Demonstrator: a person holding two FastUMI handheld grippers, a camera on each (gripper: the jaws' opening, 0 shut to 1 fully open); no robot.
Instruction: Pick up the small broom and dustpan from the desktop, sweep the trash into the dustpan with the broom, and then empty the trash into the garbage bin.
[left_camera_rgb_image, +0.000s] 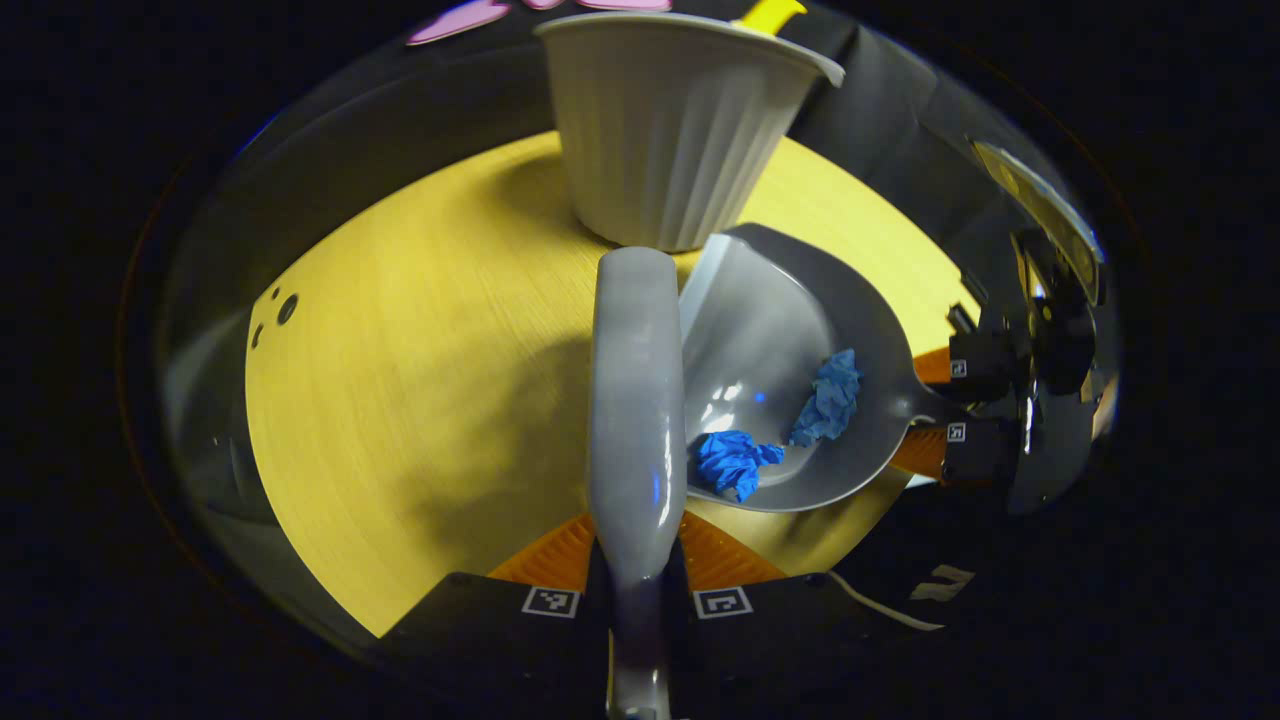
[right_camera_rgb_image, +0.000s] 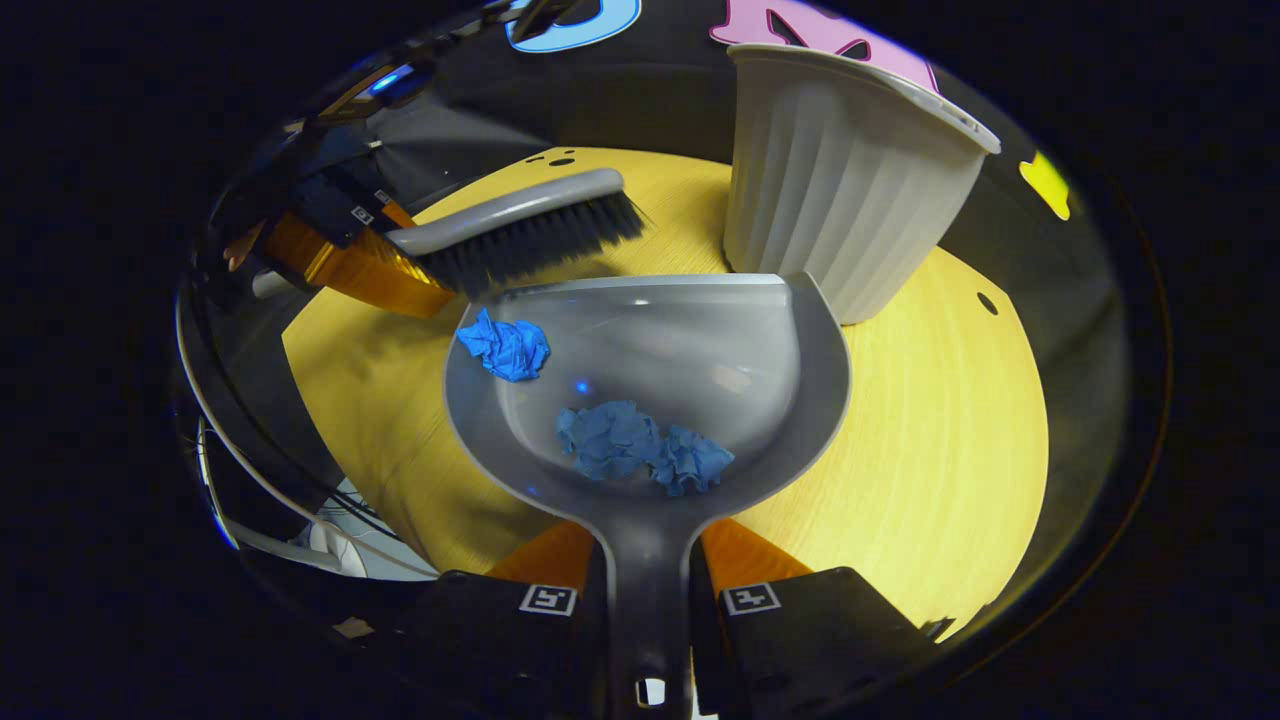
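Left hand-held gripper (left_camera_rgb_image: 637, 585) has its two fingers closed tight against the grey handle of the broom (left_camera_rgb_image: 636, 400), which runs straight up the middle of the left gripper view toward 12 o'clock; in the right gripper view the same broom (right_camera_rgb_image: 520, 232) hangs at about 10 o'clock, bristles down, just above the front lip of the dustpan. Right hand-held gripper (right_camera_rgb_image: 648, 595) is likewise clamped on the dustpan's handle, both fingers pressing its sides, and from the left gripper view it shows at 3 o'clock (left_camera_rgb_image: 935, 405) holding that handle.

Dustpan (right_camera_rgb_image: 780, 400) lies low over the yellow wooden bench (right_camera_rgb_image: 930, 480), its open mouth pointing to 12 o'clock in the right gripper view. Whether its lip touches the bench cannot be told. Its far right corner sits just beside the foot of the white ribbed garbage bin (right_camera_rgb_image: 840, 190), which stands upright at 1 o'clock; the bin's (left_camera_rgb_image: 670, 130) inside is hidden from both cameras.

Bare bench opens wide at 9 o'clock in the left gripper view and at 4 o'clock in the right gripper view, out to the round rim. Small dark holes (left_camera_rgb_image: 285, 308) mark the bench near its 9 o'clock edge.

Inside the pan lie two crumpled blue paper scraps: one wad (right_camera_rgb_image: 507, 345) near the left wall by the mouth, a flatter one (right_camera_rgb_image: 640, 445) back toward the handle.
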